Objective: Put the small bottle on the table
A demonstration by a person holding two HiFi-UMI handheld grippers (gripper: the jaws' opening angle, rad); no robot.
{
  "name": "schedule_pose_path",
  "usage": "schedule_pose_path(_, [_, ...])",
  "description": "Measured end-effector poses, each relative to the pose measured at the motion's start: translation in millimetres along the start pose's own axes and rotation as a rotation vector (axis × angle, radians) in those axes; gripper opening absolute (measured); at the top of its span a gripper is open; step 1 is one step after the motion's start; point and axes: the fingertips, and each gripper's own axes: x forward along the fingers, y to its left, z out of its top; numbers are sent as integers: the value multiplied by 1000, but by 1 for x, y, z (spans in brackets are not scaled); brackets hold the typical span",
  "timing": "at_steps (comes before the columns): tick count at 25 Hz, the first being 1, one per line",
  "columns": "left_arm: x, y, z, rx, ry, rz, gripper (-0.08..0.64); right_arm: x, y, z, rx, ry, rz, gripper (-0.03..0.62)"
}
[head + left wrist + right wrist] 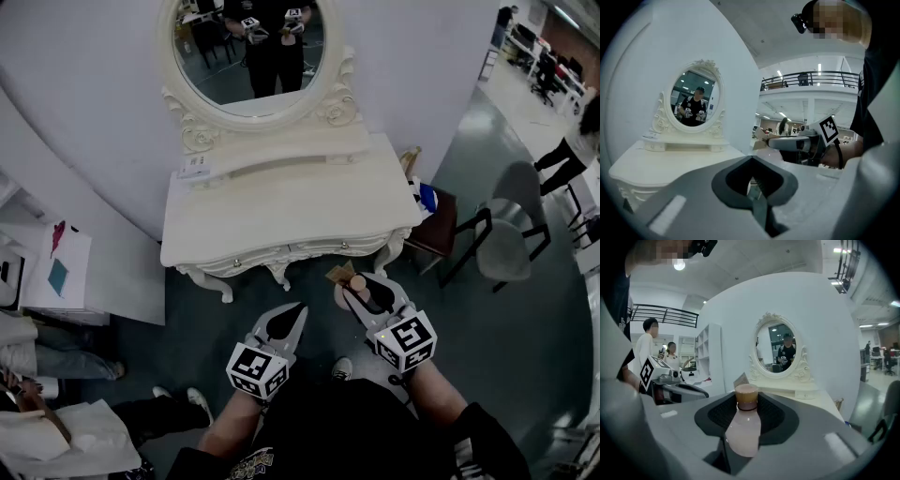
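Bottle (pixel 742 427) cap-forward, seemingly along right tongs (pixel 361 285)

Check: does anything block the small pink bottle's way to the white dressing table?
Nothing visible does. The small pink tan-capped bottle, held in the right gripper, is short of the ornate white dressing table's front edge. A small white object lies at the tabletop's back left, aside.

A mock bedroom corner in a large office hall: 1 ornate cream dressing table (pixel 281 202) with an oval carved-frame mirror (pixel 248 56) against a curved white partition (pixel 94 122), a black-railed mezzanine (pixel 811 75) and rows of office desks (pixel 539 47) beyond.
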Motion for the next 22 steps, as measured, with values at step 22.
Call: schedule_pose_path(22, [-19, 5, -3, 0, -1, 14, 0, 4, 12, 2, 42, -23, -6, 166])
